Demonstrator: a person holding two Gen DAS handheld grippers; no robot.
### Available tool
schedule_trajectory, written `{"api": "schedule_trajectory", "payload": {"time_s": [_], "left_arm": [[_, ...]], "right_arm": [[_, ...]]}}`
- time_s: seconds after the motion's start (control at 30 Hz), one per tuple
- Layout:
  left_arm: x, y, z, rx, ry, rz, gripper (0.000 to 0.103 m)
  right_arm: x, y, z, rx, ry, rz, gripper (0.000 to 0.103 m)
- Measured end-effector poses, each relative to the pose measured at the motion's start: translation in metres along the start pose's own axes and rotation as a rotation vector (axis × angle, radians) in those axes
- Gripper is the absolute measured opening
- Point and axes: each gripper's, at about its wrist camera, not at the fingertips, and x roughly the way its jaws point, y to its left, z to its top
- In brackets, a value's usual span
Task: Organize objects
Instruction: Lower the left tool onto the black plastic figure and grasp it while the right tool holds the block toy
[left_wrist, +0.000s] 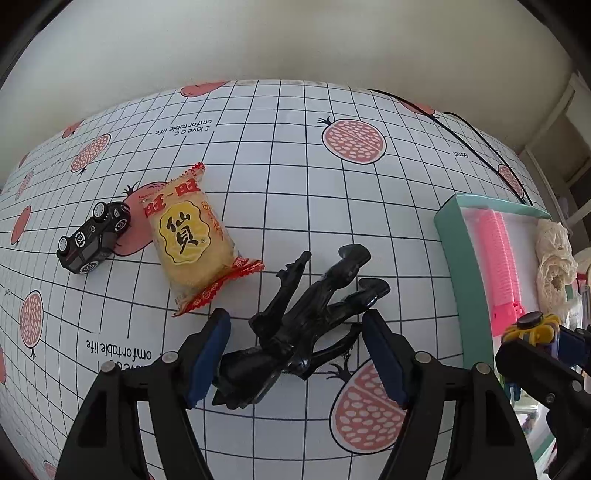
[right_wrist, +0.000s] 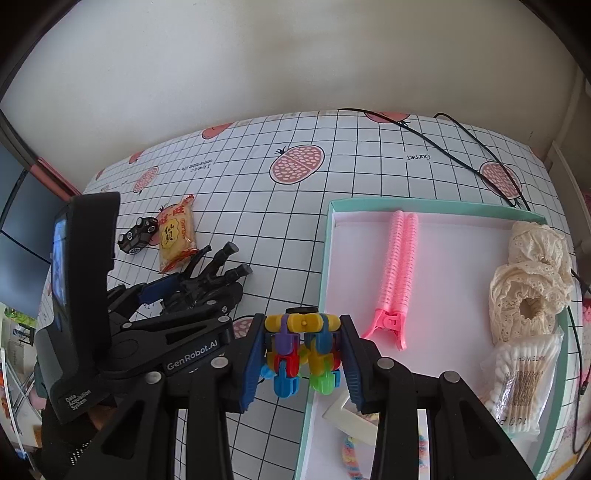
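The teal tray (right_wrist: 327, 258) already holds a pink clip (right_wrist: 400, 266), lace (right_wrist: 532, 280) and cotton swabs (right_wrist: 517, 384); the right gripper (right_wrist: 303, 354) grasps block toy (right_wrist: 301, 350) at its edge, while the left gripper (left_wrist: 295, 354), fingers spread, straddles the black figure (left_wrist: 303, 317) on the worktop beside it, snack (left_wrist: 192, 236) and toy car (left_wrist: 94, 236) beyond.

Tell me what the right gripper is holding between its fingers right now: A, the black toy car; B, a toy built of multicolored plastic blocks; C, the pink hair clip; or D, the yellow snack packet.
B: in the right wrist view the right gripper is closed on the multicolored block toy, while the toy car and snack packet lie on the tablecloth and the pink clip lies in the tray.
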Motion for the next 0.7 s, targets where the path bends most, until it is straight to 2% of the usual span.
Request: {"api": "schedule_trajectory", "payload": {"time_s": [0.2, 0.3, 0.5, 0.7], "left_arm": [[0.003, -0.004, 0.002, 0.000, -0.020, 0.017, 0.074], [0.001, -0.003, 0.003, -0.007, -0.027, 0.016, 0.061], [-0.002, 0.005, 0.002, -0.045, -0.025, -0.015, 0.057], [-0.009, 0.010, 0.004, -0.065, -0.050, -0.031, 0.041]], "right_arm": [[0.001, -0.004, 0.000, 0.003, 0.004, 0.005, 0.041], [0.001, -0.005, 0.000, 0.005, 0.003, 0.006, 0.041], [0.000, -0.005, 0.000, 0.007, 0.000, 0.005, 0.041], [-0.003, -0.007, 0.000, 0.007, -0.004, 0.002, 0.041]]}}
